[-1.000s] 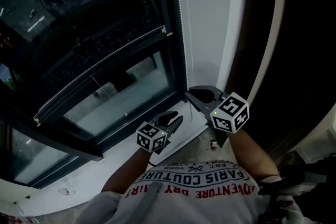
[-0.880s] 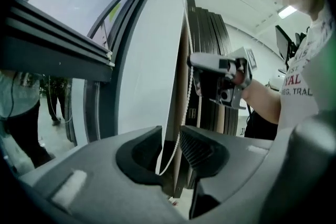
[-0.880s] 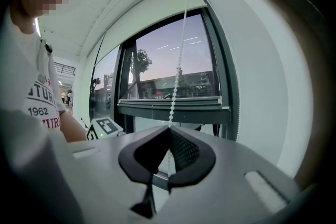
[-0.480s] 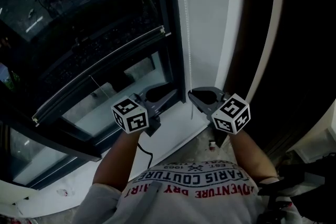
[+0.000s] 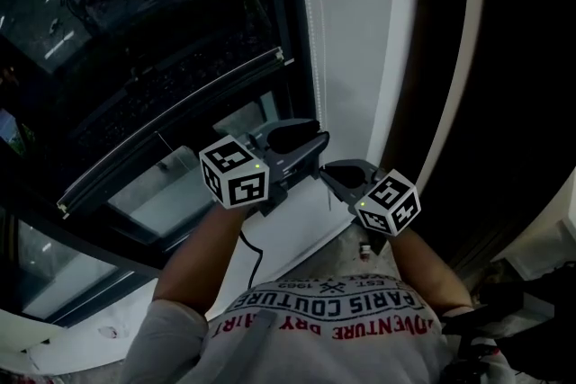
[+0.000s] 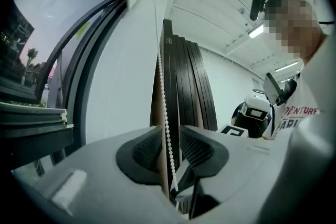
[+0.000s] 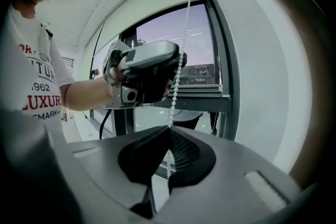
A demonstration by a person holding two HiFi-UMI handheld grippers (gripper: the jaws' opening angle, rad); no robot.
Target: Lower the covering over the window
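Ok, hand-over-hand stroke under way; right gripper (image 5: 328,169), nearest the body, stays clamped shut on the white beaded pull chain (image 5: 312,22) and has eased down slightly; left gripper (image 5: 315,139) has climbed from below it to just above, jaws apart, chain running between the pads ungripped; dark-framed window glass (image 5: 162,31) beyond is bare, covering not in view; my read is the left must close next for another pull.

Left gripper (image 5: 315,141) agape — right gripper (image 5: 328,172) clamped
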